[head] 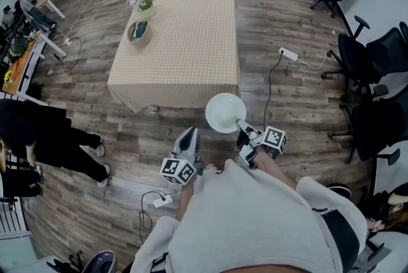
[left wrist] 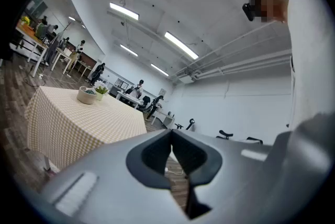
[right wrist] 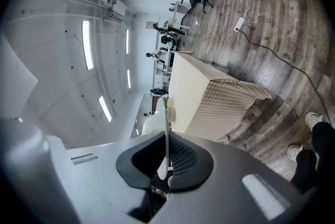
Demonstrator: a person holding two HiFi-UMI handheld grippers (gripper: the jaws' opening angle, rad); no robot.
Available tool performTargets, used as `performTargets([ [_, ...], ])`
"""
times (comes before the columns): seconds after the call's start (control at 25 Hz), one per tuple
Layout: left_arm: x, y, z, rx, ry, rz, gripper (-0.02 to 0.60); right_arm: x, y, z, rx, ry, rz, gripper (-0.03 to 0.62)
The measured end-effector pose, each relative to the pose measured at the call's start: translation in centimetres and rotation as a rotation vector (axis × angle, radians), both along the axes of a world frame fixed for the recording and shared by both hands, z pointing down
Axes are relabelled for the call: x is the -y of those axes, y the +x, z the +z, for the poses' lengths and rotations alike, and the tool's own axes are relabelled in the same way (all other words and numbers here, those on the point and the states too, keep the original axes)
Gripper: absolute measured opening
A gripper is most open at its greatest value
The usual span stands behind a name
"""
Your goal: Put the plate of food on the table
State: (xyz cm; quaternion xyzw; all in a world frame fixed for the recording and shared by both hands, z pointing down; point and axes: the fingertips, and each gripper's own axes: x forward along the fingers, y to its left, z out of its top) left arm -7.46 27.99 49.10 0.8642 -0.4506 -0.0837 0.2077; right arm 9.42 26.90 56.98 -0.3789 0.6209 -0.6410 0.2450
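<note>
Round, smooth white plate (head: 225,113), one only, pinched at its rim by right gripper (head: 245,131); hanging over plank floor (head: 287,106) at 6 o'clock of rectangular checked-cloth table (head: 191,42). Left gripper (head: 189,135) closed, empty. On table: one bowl (head: 138,31), one flowerpot (head: 145,6).

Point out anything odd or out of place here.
The round white plate, pinched by its rim in the right gripper, looks bare: no food shows on it. It hangs over the wooden floor, short of the checked-cloth table.
</note>
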Motion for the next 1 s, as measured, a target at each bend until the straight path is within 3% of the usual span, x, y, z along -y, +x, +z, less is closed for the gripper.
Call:
performTargets([
  [0.28, 0.3, 0.3, -0.2, 0.003, 0.005, 0.006, 0.008, 0.3, 0.3, 0.2, -0.033, -0.015, -0.011, 0.008],
  [0.44, -0.4, 0.8, -0.1, 0.005, 0.001, -0.002, 0.008, 0.4, 0.7, -0.4, -0.004, 0.030, -0.019, 0.008],
  [1.0, -1.5, 4.3, 0.2, 0.033, -0.002, -0.032, 0.008, -0.5, 5.3, 0.5, 0.027, 0.004, -0.010, 0.011],
])
